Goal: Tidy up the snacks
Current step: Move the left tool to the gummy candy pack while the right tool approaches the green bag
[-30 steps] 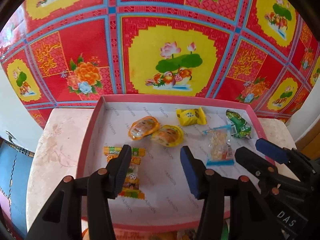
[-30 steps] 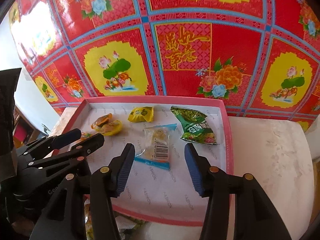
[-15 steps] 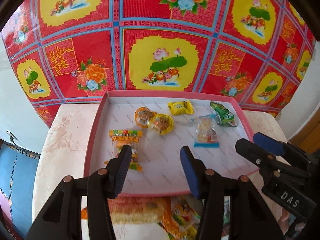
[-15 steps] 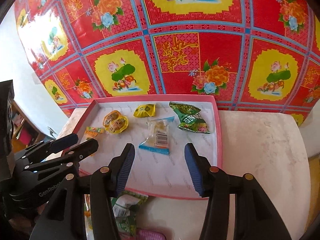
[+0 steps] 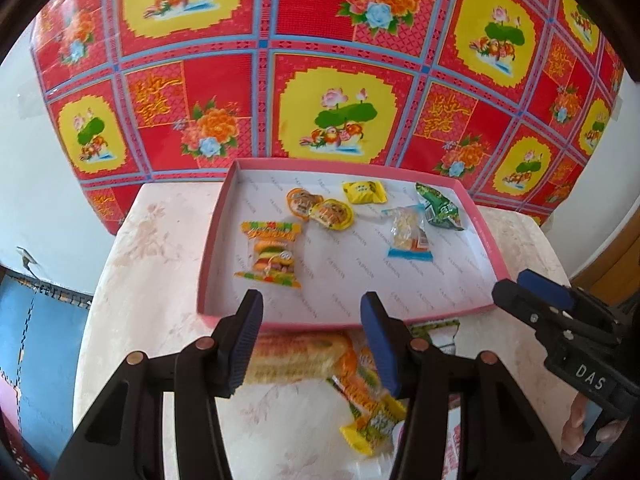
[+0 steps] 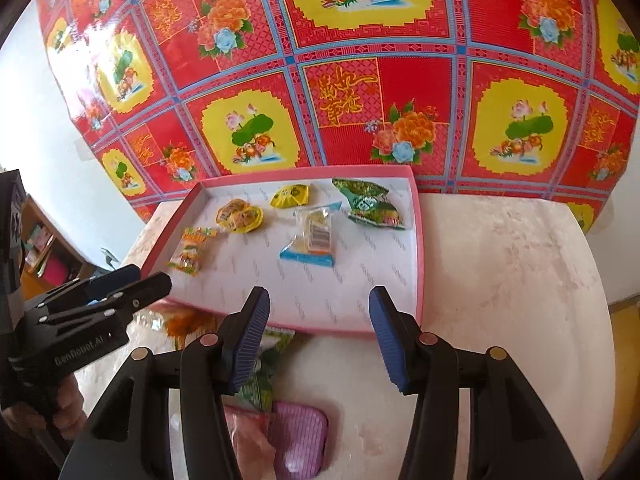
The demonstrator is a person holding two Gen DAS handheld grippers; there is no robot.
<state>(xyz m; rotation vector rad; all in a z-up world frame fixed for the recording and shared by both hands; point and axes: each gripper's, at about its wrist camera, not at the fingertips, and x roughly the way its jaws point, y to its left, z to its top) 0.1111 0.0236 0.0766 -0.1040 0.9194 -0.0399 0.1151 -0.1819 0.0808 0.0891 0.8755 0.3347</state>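
Both grippers have drawn back from the pink tray (image 5: 486,240) since a second ago, so the tray sits farther off and loose packets on the near tabletop (image 5: 152,280) have come into view. Inside the tray's white paper-lined floor lie the sorted snacks: a crinkly striped gummy pack (image 5: 272,254), two round orange-yellow jelly cups (image 5: 320,208) touching each other, a small yellow pillow-shaped sachet (image 5: 363,192), a clear bag with blue seams (image 5: 408,232) and a glossy green packet (image 5: 440,208) just beside it. In front of the tray's near rim (outside it) rest a long orange wrapped bar (image 5: 296,356), a yellow sachet (image 5: 372,424), a green-and-white wrapper (image 6: 260,376) and a ribbed pink square item (image 6: 298,432). The left gripper (image 5: 310,344) hovers over these with its blue ridged fingers (image 5: 246,340) partly apart, holding nothing; the right gripper (image 6: 318,338) is likewise part-open and empty. The tabletop is pale marbled stone, backed by a shiny red-and-yellow floral cloth (image 5: 340,120).
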